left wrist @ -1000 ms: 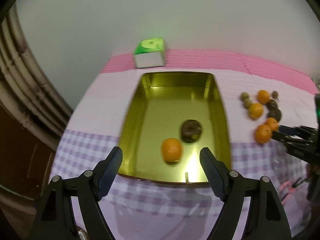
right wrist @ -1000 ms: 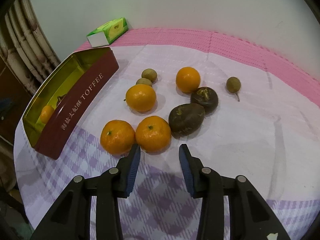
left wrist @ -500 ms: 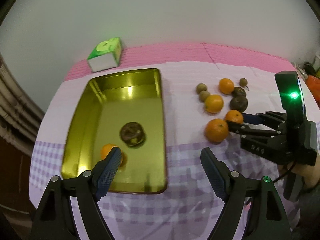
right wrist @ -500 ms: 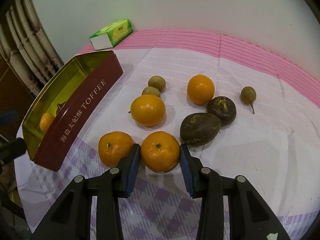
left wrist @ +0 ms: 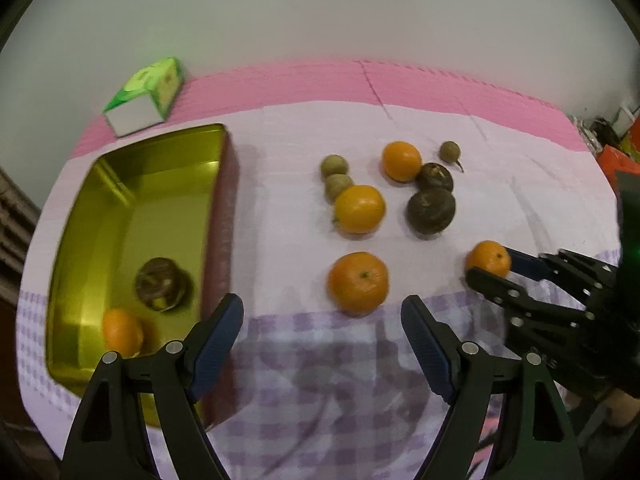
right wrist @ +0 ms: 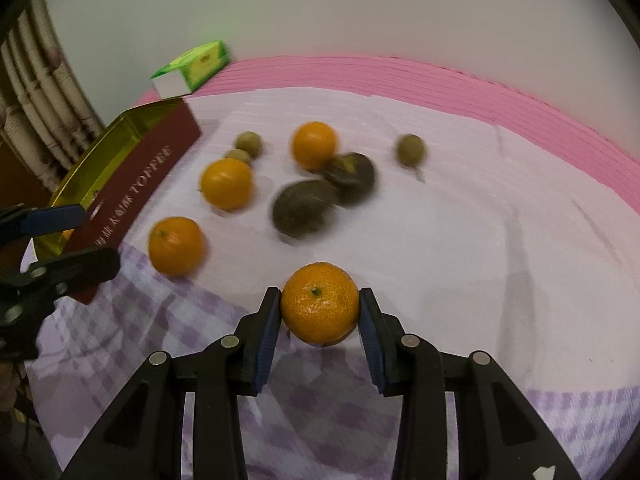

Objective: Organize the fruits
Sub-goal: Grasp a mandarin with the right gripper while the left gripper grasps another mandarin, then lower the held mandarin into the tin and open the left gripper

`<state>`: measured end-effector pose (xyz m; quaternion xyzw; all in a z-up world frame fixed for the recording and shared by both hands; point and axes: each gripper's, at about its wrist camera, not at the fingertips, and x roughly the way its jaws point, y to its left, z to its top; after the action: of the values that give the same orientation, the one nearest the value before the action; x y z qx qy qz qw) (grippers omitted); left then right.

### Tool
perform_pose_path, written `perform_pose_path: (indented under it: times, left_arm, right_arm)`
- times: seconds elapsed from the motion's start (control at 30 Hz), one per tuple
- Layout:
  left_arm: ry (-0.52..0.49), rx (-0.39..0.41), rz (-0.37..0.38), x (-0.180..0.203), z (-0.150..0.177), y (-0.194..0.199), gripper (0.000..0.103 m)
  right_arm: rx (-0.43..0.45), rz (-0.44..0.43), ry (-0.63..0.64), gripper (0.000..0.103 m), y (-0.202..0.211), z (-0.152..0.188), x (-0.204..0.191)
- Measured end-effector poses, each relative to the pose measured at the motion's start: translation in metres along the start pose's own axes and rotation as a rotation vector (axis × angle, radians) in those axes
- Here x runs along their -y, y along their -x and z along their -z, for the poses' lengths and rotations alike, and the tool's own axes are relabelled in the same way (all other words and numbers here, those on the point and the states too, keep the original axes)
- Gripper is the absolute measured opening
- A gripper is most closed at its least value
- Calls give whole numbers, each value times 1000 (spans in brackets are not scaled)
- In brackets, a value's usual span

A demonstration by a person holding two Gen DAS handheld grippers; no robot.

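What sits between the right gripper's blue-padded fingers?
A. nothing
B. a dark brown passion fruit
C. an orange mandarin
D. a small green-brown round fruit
C: in the right wrist view the right gripper has both pads pressed against an orange mandarin, just above the checked cloth.

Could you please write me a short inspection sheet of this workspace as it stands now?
Surface: table under a white and purple-check cloth, pink mat behind.
Job's things: gold toffee tin holding one orange and one passion fruit; on the cloth three loose oranges, two passion fruits, three small green-brown fruits.
Clutter: green tissue box.
Grippers: left gripper open, empty; right gripper shut on a held orange.
Cables: nothing seen.
Surroundings: plain wall, pipes at left.
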<state>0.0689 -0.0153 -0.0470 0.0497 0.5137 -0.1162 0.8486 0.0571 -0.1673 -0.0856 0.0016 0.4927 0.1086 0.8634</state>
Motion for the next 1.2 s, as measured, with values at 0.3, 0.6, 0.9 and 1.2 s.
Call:
perform_pose_path:
  times: [0.3,0.6,0.9,1.2]
  left_arm:
    - [13,-38,4,10,-10,-32,80]
    - [6,-61,8,12,-12,-46,63]
    - [6,-76,46,13,-10,-50,43]
    - [27,-45,45,3,-10,-30,43]
  right_arm:
    - [16,42,-47,36,11,12,24]
    - [50,54,-38,36,8,16,23]
    - [58,51,-49,36,8,15,22]
    - [64,55,-61,36,7,16,25]
